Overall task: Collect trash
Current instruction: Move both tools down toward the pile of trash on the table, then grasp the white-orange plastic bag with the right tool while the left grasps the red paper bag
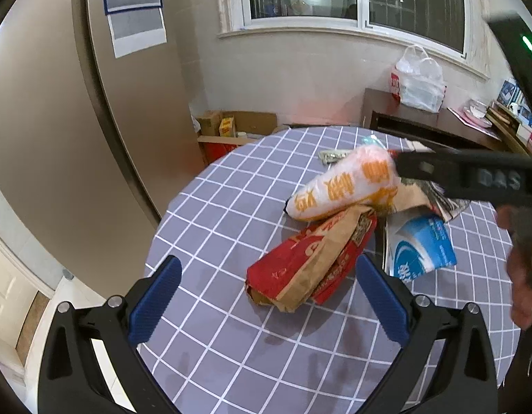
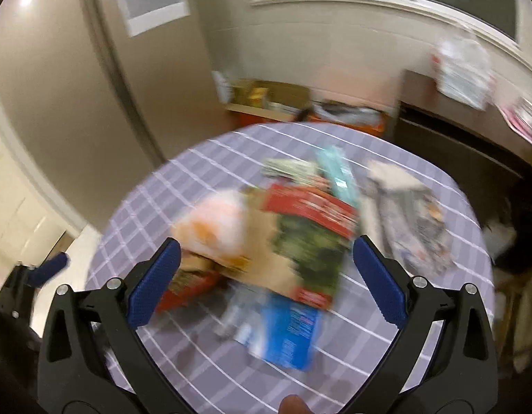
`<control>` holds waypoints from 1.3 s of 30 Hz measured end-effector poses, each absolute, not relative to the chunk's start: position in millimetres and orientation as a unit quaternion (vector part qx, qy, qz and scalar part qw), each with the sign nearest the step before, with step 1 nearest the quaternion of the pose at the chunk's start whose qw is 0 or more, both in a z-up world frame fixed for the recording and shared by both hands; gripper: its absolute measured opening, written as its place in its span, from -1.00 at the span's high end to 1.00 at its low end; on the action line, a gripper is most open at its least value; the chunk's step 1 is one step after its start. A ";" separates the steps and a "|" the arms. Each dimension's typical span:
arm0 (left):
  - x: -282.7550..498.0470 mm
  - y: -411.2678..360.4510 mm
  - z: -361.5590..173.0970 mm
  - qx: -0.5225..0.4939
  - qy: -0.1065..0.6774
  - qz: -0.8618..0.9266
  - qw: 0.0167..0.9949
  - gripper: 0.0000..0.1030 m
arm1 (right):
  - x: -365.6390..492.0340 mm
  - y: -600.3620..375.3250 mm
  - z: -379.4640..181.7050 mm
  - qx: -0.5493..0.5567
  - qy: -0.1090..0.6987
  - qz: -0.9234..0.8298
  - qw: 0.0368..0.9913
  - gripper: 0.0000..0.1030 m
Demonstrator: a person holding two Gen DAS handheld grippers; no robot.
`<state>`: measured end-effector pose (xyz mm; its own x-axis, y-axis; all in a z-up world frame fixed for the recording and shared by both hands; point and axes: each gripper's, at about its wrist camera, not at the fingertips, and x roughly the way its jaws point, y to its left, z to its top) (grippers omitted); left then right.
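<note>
Your left gripper [image 1: 267, 298] hovers over the checked bench [image 1: 203, 214] with jaws released, nothing between them. The trash pile sits at about 1 o'clock from it: a red-and-brown paper bag [image 1: 307, 262] nearest, a white-and-orange plastic bag [image 1: 341, 186] behind, a blue-and-white wrapper [image 1: 421, 248] at 3 o'clock. Your right gripper [image 2: 266, 279] is also spread wide, holding nothing, above the blurred pile; in the left view its arm crosses touching the plastic bag.

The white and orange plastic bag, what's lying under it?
The white and orange bag rests on a red and brown paper bag and crumpled brown paper. Anything further beneath is covered.
</note>
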<state>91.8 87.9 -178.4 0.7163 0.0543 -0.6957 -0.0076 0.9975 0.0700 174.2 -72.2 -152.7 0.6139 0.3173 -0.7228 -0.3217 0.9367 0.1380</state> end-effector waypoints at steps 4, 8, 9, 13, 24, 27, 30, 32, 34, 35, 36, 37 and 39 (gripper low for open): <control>93.5 84.3 -180.4 0.037 0.374 0.010 0.927 -0.92 | 191.8 -45.7 -163.1 -0.010 0.418 0.204 0.885 -0.76; 106.2 78.9 -186.6 0.045 0.378 0.001 0.925 -0.92 | 206.2 -37.5 -179.6 0.008 0.449 0.226 0.865 0.20; 110.7 77.6 -189.1 0.047 0.379 -0.002 0.924 -0.92 | 206.0 -38.6 -179.5 0.013 0.448 0.228 0.864 0.23; 126.3 68.8 -201.7 0.066 0.389 -0.019 0.919 -0.92 | 200.1 -50.2 -172.7 0.036 0.439 0.243 0.864 0.33; 143.3 70.5 -217.2 0.027 0.418 -0.079 0.905 0.28 | 172.9 -124.0 -114.9 0.096 0.364 0.211 0.902 0.35; 138.7 79.4 -208.4 -0.003 0.413 -0.074 0.908 0.42 | 162.4 -159.8 -105.9 0.114 0.352 0.184 0.911 0.35; 130.9 74.0 -196.1 -0.007 0.402 -0.065 0.913 0.42 | 152.5 -198.2 -102.7 0.135 0.341 0.157 0.917 0.35; 123.6 66.6 -185.6 -0.005 0.392 -0.063 0.918 0.43 | 146.1 -222.5 -104.4 0.148 0.337 0.138 0.920 0.35; 117.4 59.2 -175.5 -0.002 0.380 -0.063 0.923 0.43 | 136.9 -247.9 -107.1 0.164 0.331 0.120 0.922 0.35; 113.8 52.3 -166.8 0.000 0.372 -0.064 0.926 0.43 | 132.8 -258.2 -107.5 0.169 0.328 0.113 0.922 0.35; 111.8 44.3 -159.3 0.001 0.365 -0.066 0.928 0.43 | 128.7 -268.4 -109.8 0.174 0.326 0.106 0.923 0.35; 107.7 37.2 -152.0 0.002 0.359 -0.069 0.931 0.43 | 124.8 -279.7 -110.6 0.180 0.323 0.099 0.924 0.35; 100.6 16.9 -133.9 0.004 0.342 -0.082 0.936 0.43 | 114.6 -309.1 -115.2 0.195 0.318 0.076 0.925 0.35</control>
